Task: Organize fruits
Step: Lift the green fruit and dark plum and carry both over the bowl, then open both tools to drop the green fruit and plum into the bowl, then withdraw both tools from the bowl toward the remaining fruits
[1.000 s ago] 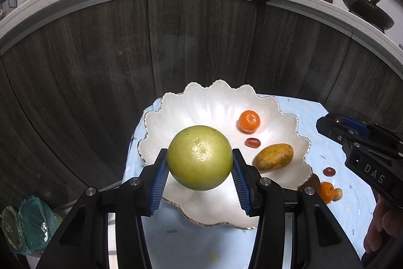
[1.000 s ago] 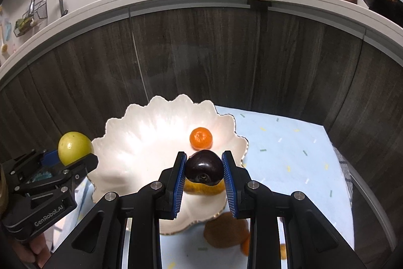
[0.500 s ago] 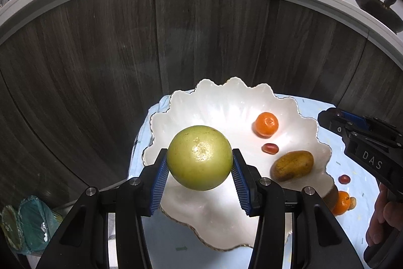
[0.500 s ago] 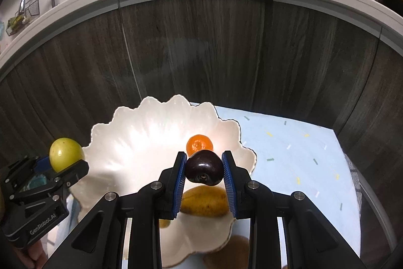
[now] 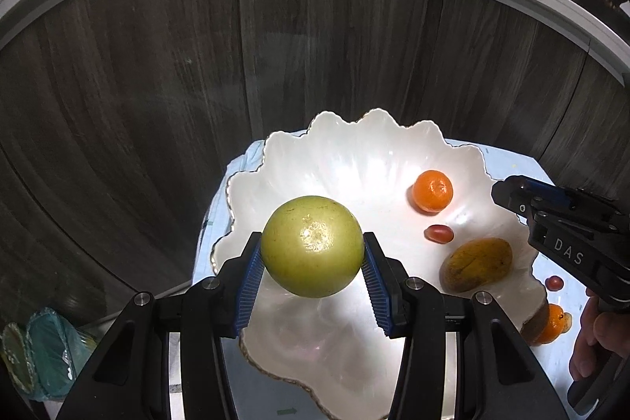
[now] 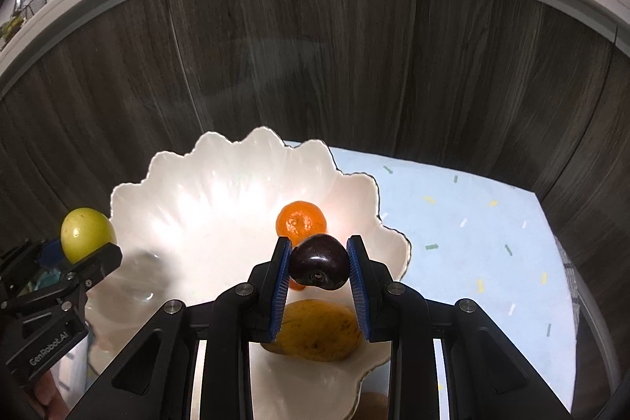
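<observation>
My left gripper point(image 5: 313, 262) is shut on a large green round fruit point(image 5: 312, 246) and holds it above the left half of the white scalloped bowl point(image 5: 354, 148). My right gripper point(image 6: 319, 268) is shut on a dark purple plum point(image 6: 319, 261) above the bowl's right side point(image 6: 220, 176). In the bowl lie a tangerine point(image 5: 432, 191), a small red grape-like fruit point(image 5: 438, 234) and a yellow-brown mango point(image 5: 475, 264). The tangerine point(image 6: 301, 222) and mango point(image 6: 315, 331) also show in the right wrist view. The green fruit point(image 6: 87, 234) shows at the left there.
The bowl stands on a light blue cloth point(image 6: 472, 223) in front of dark wood cabinet doors point(image 5: 275, 46). Beside the bowl on the cloth lie another tangerine point(image 5: 551, 319), a small red fruit point(image 5: 554, 282) and a brown fruit. A teal bag point(image 5: 43, 353) lies at lower left.
Both grippers have moved forward and lower over the bowl, each still holding its fruit. The bowl looks larger and nearer in both views.
</observation>
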